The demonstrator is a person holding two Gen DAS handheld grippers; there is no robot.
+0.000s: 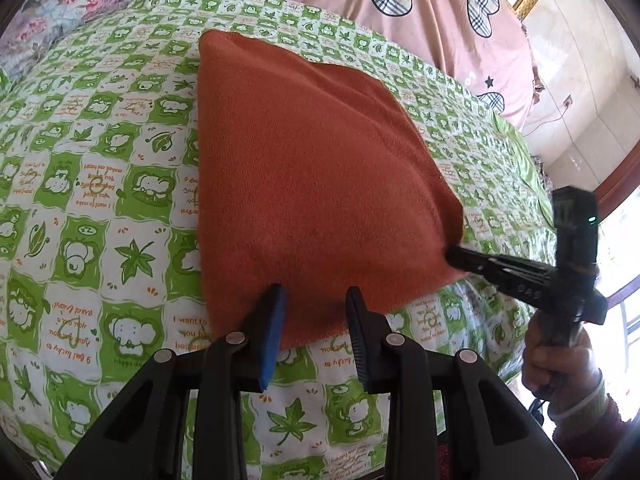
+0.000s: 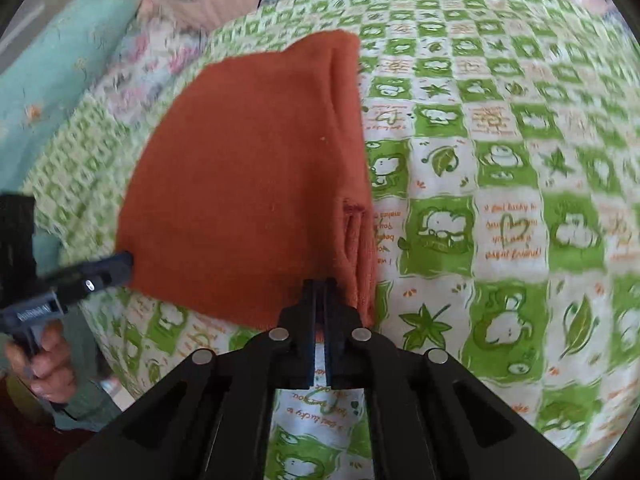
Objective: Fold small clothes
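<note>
Rust-orange knit garment [image 1: 312, 176] is spread across the middle of the bed, on the green-and-white checked sheet [image 1: 100, 184], with a pink quilt [image 1: 420, 12] bunched at the far edge. 1 fold looks to be already made: in the right wrist view a doubled strip of cloth can be seen running along the garment's right side. The near right corner is pinched by the right gripper [image 2: 320, 292], its jaws drawn tight together on the cloth. The left gripper [image 1: 314, 300] is held over the near hem with its jaws apart, nothing between them, though whether the fingertips touch the fabric cannot be told.

The step in hand is judged to be the taking of the near edge for the next fold. For that, the left jaws would have to be closed on the hem, level with the right grip. Then both corners could be lifted together and carried toward the far edge, and the layers kept square.
</note>
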